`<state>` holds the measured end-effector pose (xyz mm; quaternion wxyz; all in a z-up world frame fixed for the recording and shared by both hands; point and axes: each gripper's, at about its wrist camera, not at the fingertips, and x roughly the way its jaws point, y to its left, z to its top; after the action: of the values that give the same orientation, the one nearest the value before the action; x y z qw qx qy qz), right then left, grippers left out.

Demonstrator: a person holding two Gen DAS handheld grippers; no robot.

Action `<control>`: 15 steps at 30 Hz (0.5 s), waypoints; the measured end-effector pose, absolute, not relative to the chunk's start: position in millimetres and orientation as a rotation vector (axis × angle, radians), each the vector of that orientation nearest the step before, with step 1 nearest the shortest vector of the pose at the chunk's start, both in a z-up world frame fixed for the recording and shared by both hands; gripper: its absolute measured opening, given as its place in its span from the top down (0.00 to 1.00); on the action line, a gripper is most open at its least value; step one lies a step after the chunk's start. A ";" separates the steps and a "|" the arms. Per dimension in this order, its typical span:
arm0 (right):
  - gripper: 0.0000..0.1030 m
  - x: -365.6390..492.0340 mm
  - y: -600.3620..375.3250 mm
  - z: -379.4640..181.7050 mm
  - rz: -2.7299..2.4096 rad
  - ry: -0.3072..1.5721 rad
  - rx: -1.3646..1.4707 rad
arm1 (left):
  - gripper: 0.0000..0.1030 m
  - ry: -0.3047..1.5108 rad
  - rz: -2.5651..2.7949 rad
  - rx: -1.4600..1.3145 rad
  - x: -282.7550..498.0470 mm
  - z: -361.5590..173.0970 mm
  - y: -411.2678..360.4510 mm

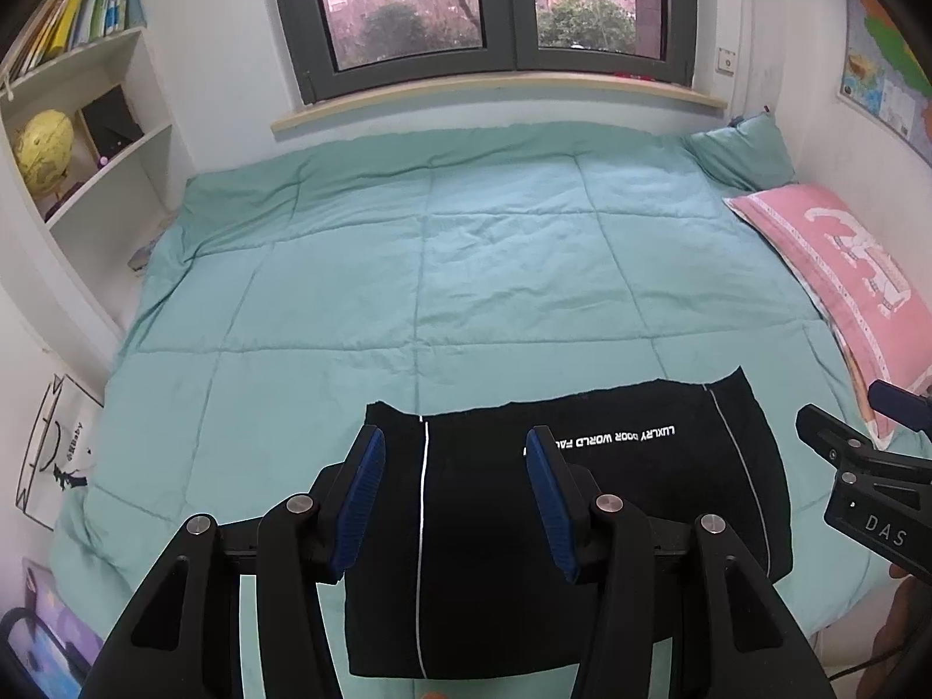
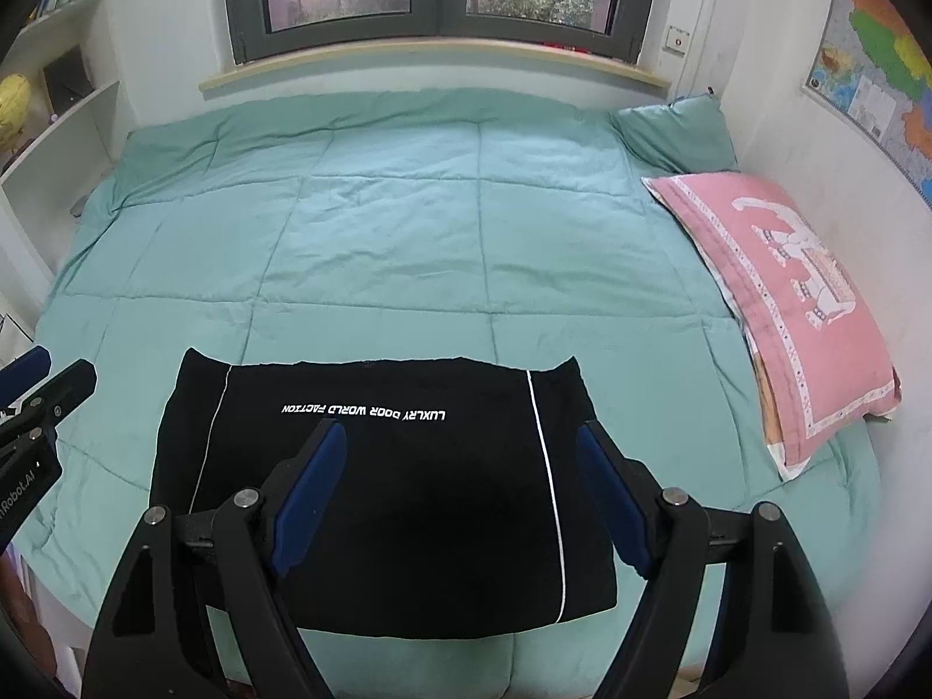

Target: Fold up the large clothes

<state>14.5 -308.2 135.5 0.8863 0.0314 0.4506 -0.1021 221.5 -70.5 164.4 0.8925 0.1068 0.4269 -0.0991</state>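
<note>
A black garment with white piping and white lettering lies folded into a flat rectangle near the front edge of the bed; it also shows in the right wrist view. My left gripper is open and empty, held above the garment's left half. My right gripper is open and empty, held above the garment's right half. The right gripper's tip also shows at the right edge of the left wrist view, and the left gripper's tip shows at the left edge of the right wrist view.
A teal quilt covers the bed. A pink pillow and a teal pillow lie at the right by the wall. White shelves with a yellow globe stand left. A window is behind the bed.
</note>
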 end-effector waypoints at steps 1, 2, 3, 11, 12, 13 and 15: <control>0.20 15.4 -308.3 133.2 -0.210 0.944 0.069 | 0.50 0.890 -0.208 0.224 222.2 162.7 -71.0; 0.20 15.7 -307.7 131.6 -0.207 0.949 0.071 | 0.50 0.893 -0.208 0.225 222.5 161.1 -71.5; 0.20 16.7 -307.5 129.2 -0.203 0.956 0.073 | 0.50 0.897 -0.208 0.226 223.6 159.6 -71.5; 0.20 21.8 -304.4 119.1 -0.182 0.983 0.068 | 0.50 0.963 -0.219 0.212 233.8 145.9 -74.4; 0.20 22.7 -303.8 118.1 -0.181 0.985 0.066 | 0.50 0.963 -0.214 0.218 234.4 144.6 -74.8; 0.20 24.0 -303.6 116.6 -0.181 0.989 0.065 | 0.50 0.965 -0.213 0.221 235.0 143.8 -75.1; 0.20 26.0 -303.5 114.2 -0.178 0.996 0.068 | 0.50 0.971 -0.215 0.219 236.5 141.9 -74.7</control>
<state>26.0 -303.5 114.2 0.8741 0.0326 0.4771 -0.0854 236.5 -74.7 141.9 0.8731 0.1046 0.4649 -0.1030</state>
